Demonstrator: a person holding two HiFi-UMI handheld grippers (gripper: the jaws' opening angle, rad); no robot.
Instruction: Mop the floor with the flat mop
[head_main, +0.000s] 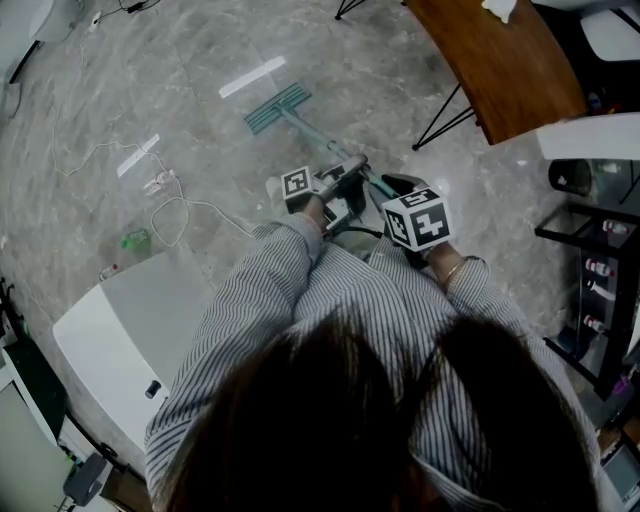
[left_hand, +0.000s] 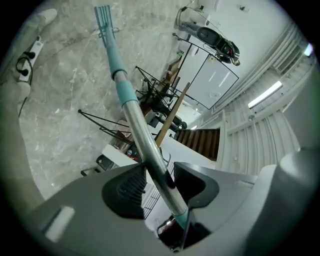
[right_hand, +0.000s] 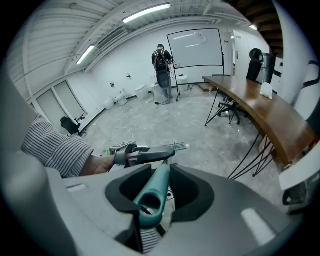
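The flat mop's teal head (head_main: 277, 108) lies on the grey marble floor ahead of me, its pole (head_main: 318, 143) slanting back to my hands. My left gripper (head_main: 345, 185) is shut on the metal pole (left_hand: 145, 147) lower down; the teal head (left_hand: 103, 14) shows at the top of the left gripper view. My right gripper (head_main: 397, 192) is shut on the teal handle end (right_hand: 154, 192) of the mop. In the right gripper view the left gripper (right_hand: 167, 152) sits just beyond, held by a hand in a striped sleeve.
A wooden table (head_main: 500, 60) on black legs stands at the right, a black shelf rack (head_main: 600, 290) beside it. White cables (head_main: 160, 200) and a green object (head_main: 135, 240) lie on the floor at left, next to a white unit (head_main: 110, 340). A person (right_hand: 161, 62) stands far off.
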